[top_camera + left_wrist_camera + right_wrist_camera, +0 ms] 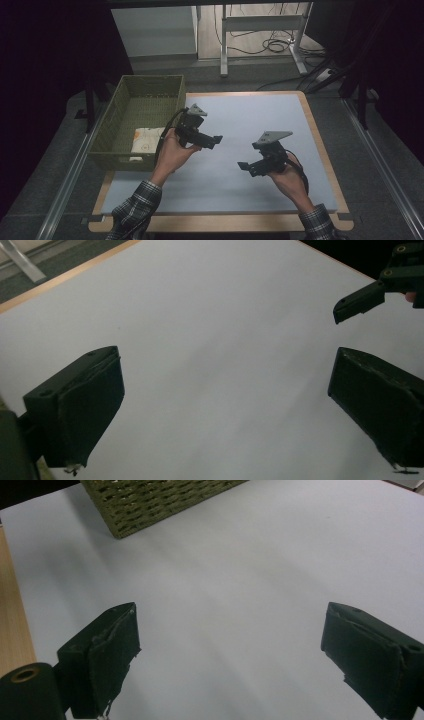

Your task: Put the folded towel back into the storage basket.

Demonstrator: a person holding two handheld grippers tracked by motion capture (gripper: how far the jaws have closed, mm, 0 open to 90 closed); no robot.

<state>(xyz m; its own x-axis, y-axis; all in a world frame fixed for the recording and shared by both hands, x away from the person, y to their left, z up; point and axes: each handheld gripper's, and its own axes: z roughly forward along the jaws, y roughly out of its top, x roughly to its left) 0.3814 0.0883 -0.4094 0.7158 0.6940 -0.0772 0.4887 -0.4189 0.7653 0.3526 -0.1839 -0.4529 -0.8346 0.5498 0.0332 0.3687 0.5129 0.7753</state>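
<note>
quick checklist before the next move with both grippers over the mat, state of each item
1. Left gripper open with nothing between its jaws: ok.
2. Right gripper open with nothing between its jaws: ok.
3. Gap between the two grippers, tips facing but apart: ok.
4. Folded cloth lying inside the woven basket: ok.
5. Basket fully on the table: not ok, it overhangs the left edge of the blue-grey mat.
6. Anything else in the basket: cannot tell, the near wall hides part of its floor.
</note>
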